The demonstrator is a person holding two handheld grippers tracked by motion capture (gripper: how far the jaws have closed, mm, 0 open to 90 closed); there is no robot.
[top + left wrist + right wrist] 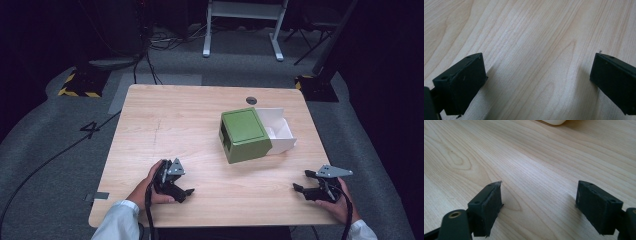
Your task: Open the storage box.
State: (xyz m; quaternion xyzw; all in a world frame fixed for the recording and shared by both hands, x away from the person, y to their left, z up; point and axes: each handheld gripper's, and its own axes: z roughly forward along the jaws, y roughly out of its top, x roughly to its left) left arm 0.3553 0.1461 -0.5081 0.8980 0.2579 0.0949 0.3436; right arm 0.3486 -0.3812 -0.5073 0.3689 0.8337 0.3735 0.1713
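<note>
The green box (245, 135), its white drawer (278, 131) slid out rightward, sits mid-worktop (165, 120), forward of both wide-open, empty claws and likely nearer the right claw (306, 181) than the left claw (181, 186).

High view: fixed above the near edge, facing forward and down over the whole wooden table (165, 115). Left and right gripper views: mounted low, looking along their black jaws, very close to the tabletop; all three share its wood surface
</note>
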